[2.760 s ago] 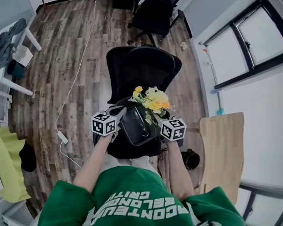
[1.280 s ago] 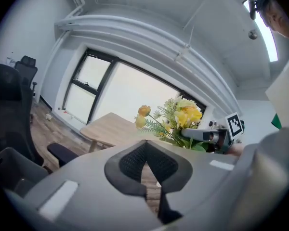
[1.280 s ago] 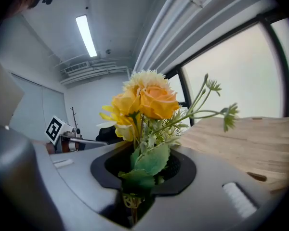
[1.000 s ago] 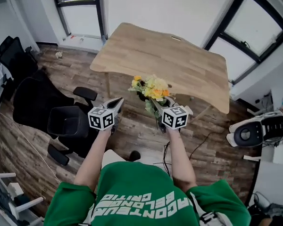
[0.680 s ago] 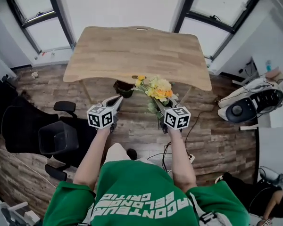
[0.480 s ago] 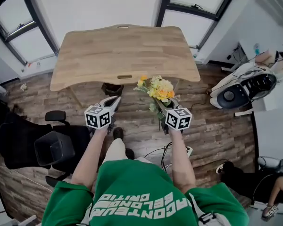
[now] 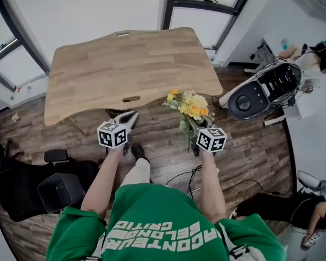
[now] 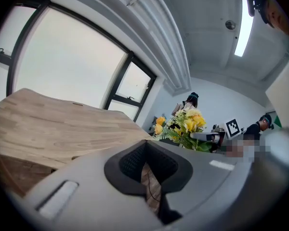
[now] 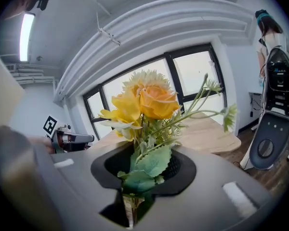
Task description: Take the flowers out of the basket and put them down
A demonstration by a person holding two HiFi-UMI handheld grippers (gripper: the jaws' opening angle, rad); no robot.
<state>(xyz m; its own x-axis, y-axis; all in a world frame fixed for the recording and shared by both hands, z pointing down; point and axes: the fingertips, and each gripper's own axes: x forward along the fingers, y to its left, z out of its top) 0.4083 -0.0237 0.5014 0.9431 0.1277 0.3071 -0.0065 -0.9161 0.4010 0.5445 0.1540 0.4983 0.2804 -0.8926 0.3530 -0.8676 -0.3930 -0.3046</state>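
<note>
head view: the bunch of yellow and orange flowers with green leaves (image 7: 189,106) is up in the air, clear of the basket, over the wood-plank floor (image 7: 250,145) just off the near edge of the light wooden desk (image 7: 125,64), towards that edge's right corner. the blooms stand upright above the right gripper (image 7: 195,126), which has its jaws drawn in on the stems. in the right gripper view the flowers (image 9: 144,102) rise straight out of the narrow gap between the jaws, with leaves filling the dark pocket and the stems pinched lower down.

the left gripper (image 7: 129,118) is level with it and a little apart, also short of the desk's near edge. in the left gripper view its jaws stand only a narrow slit apart, with nothing in it but floor showing through, and the flowers (image 8: 185,126) show off to its right.

the black basket (image 7: 60,192) sits on a black office chair (image 7: 16,181), well away to the left. a rounded white and black machine (image 7: 261,88) stands beyond the desk's right edge.
</note>
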